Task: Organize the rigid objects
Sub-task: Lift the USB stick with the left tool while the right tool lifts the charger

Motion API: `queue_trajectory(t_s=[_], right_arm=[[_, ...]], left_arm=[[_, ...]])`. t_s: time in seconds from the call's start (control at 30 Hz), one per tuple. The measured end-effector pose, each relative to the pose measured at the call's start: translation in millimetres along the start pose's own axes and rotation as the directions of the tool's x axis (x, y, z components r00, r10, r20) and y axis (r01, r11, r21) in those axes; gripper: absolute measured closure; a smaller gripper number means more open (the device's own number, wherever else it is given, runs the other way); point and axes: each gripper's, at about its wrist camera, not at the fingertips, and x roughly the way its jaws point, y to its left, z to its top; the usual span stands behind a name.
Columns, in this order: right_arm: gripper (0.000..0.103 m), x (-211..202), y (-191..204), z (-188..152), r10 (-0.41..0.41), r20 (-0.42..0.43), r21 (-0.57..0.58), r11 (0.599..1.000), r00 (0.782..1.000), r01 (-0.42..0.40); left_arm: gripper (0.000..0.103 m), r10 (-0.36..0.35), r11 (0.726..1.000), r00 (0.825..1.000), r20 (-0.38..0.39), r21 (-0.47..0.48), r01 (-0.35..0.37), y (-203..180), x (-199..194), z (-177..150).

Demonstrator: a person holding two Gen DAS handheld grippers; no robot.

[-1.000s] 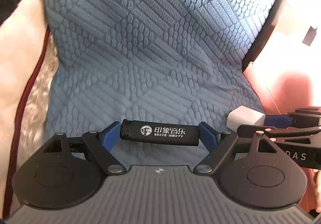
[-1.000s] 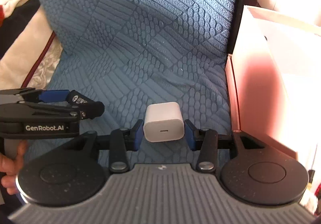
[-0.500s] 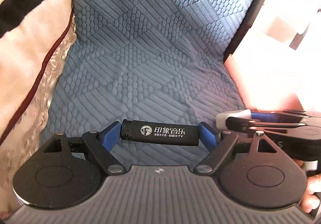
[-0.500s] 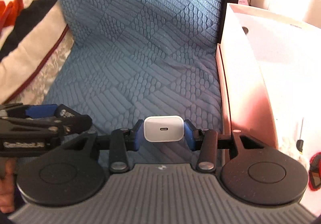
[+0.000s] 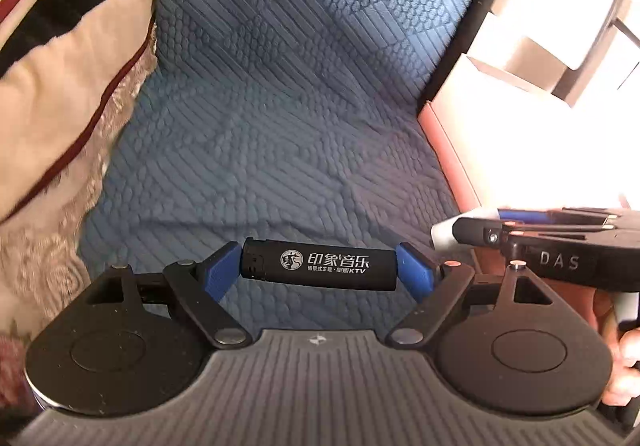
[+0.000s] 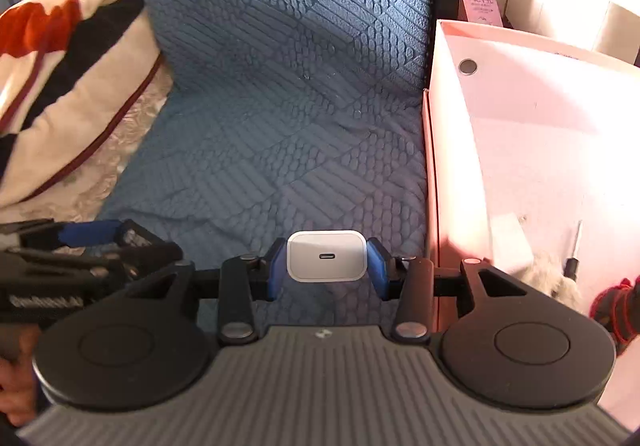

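Observation:
My left gripper (image 5: 320,270) is shut on a black lighter (image 5: 320,264) with white print, held crosswise above the blue quilted cushion (image 5: 280,106). My right gripper (image 6: 327,264) is shut on a white USB charger block (image 6: 327,255), its port facing the camera, above the cushion (image 6: 280,106) and just left of the pink box (image 6: 520,150). The right gripper also shows at the right edge of the left wrist view (image 5: 444,234), with the charger (image 5: 442,236) at its tip. The left gripper shows at the left of the right wrist view (image 6: 132,236).
The open pink box stands right of the cushion (image 5: 448,150); inside lie a grey fluffy thing (image 6: 548,278), a thin tool (image 6: 574,250) and a red-black item (image 6: 616,306). A striped pillow (image 6: 68,66) lies at the left. A pink carton (image 6: 482,2) stands behind.
Both grippers have pulled back and risen from the cushion with their objects. More of the pink box and the pillow has come into view.

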Motion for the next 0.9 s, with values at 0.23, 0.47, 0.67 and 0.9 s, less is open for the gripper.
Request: queue_trajectory(t_s=[0.23,0.47,0.67,0.9], right_arm=[[0.057,-26.9,-7.7,-0.4,0.022,0.038,0.008,1.000,0.999,-0.022],[0.057,-54.2,-12.7,9.0,0.037,0.085,0.005,0.999,0.996,-0.038],[0.057,-85.5,-22.3,21.7,0.048,0.131,-0.015,0.999,0.990,-0.046],[0.057,-118.2,-43.2,36.4,0.042,0.169,-0.019,0.999,0.985,-0.039]], left_arm=[[0.017,-0.013,1.000,0.999,0.050,-0.018,0.014,-11.3,-23.9,-1.5],[0.017,-0.031,0.999,0.995,0.097,-0.033,0.034,-32.0,-48.0,11.8],[0.017,-0.038,0.998,0.989,0.141,-0.040,0.044,-58.2,-70.1,27.0],[0.017,-0.055,0.998,0.981,0.184,-0.033,0.062,-95.6,-91.9,49.8]])
